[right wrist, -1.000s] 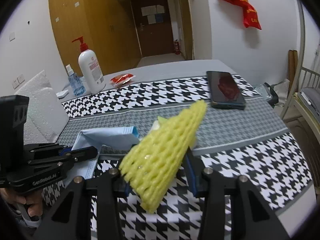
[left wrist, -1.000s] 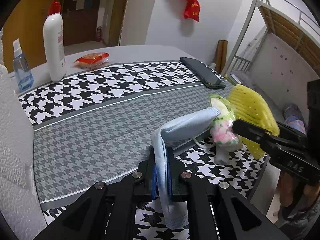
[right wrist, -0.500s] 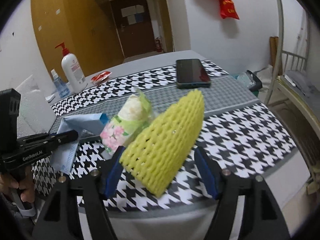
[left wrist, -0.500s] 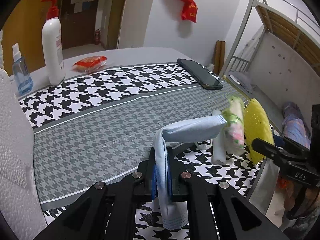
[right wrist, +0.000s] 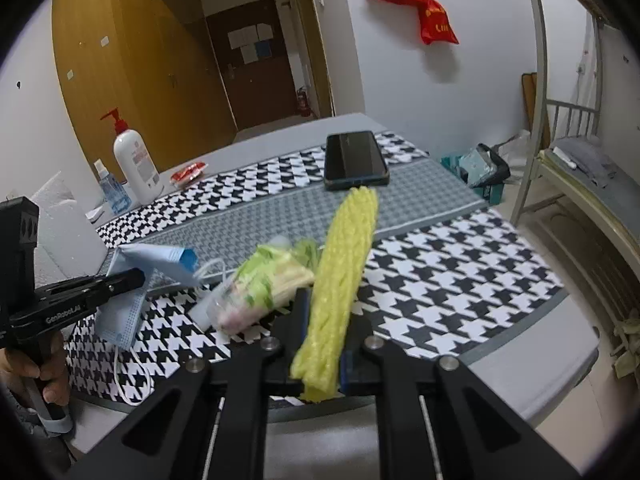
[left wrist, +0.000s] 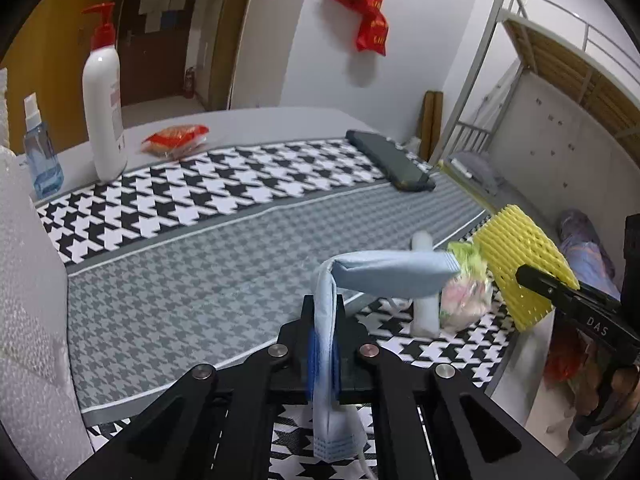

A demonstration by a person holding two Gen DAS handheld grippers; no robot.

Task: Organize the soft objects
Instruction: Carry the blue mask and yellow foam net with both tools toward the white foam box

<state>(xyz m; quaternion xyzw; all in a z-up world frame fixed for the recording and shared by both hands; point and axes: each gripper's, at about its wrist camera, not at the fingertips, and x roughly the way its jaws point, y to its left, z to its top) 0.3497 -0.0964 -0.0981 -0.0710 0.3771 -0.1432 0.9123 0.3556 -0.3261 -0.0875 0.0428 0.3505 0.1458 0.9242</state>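
My left gripper (left wrist: 325,344) is shut on a light blue face mask (left wrist: 384,276), which folds forward over the table; it also shows in the right wrist view (right wrist: 152,264). My right gripper (right wrist: 325,344) is shut on a yellow foam net sleeve (right wrist: 344,276), squeezed flat and held above the table's near edge; the sleeve also shows in the left wrist view (left wrist: 524,268). A floral tissue pack (right wrist: 264,284) lies on the houndstooth cloth between the two grippers, beside a small white foam piece (left wrist: 425,280).
A dark phone (right wrist: 354,160) lies at the far right of the table. A white pump bottle (left wrist: 105,108), a blue spray bottle (left wrist: 42,160) and a red snack packet (left wrist: 176,140) stand at the far left. White foam sheet (left wrist: 28,280) at left. Bed frame (right wrist: 580,152) on the right.
My right gripper has closed from open onto the yellow sleeve, flattening it, and moved back over the table. The tissue pack now lies on the cloth. The left gripper keeps holding the mask.
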